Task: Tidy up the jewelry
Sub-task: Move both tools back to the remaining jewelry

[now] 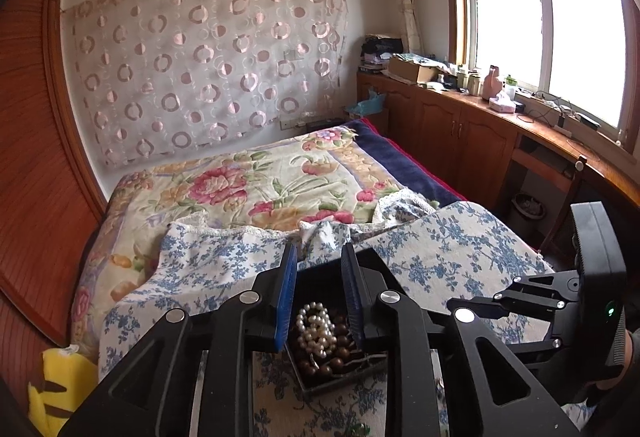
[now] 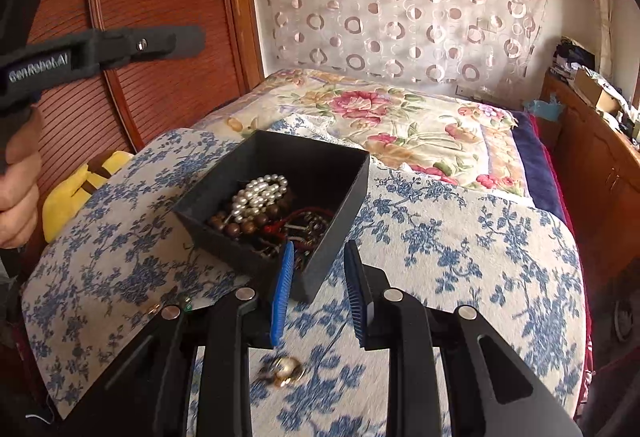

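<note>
black box (image 2: 276,197) sits on the blue-flowered cloth (image 2: 460,237), holding a pearl strand (image 2: 262,193), brown wooden beads (image 2: 240,225) and tangled pieces. left gripper (image 1: 319,297) hangs over the box, jaws narrowly apart, nothing between the pads. right gripper (image 2: 319,293) jaws narrowly apart, straddling the box's near corner, pads not pressing it. small gold piece (image 2: 286,369) lies on the cloth just below the right gripper, blurred.
</note>
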The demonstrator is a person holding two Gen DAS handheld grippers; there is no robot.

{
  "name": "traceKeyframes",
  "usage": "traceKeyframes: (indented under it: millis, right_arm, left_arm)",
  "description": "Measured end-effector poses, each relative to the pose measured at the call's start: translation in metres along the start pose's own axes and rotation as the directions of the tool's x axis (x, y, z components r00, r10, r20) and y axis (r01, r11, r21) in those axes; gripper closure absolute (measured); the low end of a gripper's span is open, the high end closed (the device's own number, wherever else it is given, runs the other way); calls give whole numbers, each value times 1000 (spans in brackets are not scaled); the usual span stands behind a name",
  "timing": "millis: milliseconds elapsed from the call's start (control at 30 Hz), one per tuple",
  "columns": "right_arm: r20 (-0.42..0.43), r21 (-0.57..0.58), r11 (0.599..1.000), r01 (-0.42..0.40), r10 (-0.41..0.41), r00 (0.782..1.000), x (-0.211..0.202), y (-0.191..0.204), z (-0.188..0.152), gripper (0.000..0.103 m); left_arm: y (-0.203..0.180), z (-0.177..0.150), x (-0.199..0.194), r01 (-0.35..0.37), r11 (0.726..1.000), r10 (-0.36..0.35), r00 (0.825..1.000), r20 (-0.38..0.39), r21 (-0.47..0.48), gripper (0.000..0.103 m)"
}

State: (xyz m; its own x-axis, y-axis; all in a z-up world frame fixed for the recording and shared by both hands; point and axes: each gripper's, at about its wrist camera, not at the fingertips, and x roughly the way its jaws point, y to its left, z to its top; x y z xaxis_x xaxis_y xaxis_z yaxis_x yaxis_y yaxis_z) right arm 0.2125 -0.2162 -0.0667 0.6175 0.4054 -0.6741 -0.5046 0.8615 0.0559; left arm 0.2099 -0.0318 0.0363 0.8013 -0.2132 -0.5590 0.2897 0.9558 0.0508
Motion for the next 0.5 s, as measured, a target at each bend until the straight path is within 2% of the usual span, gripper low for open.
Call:
traceKeyframes:
  millis: [133,500]
  right_arm:
    - [-4,0,1000,-8,8,1000,-10,7,-11,75]
    - [-84,-1,999,-45,45,995,-9,31,-60,75]
  left_arm:
    - [1,-23,-11,-8,1000,8,1000,-8,-15,73]
    - [10,-103,-14,-3,999,-3,992,-129,-49,73]
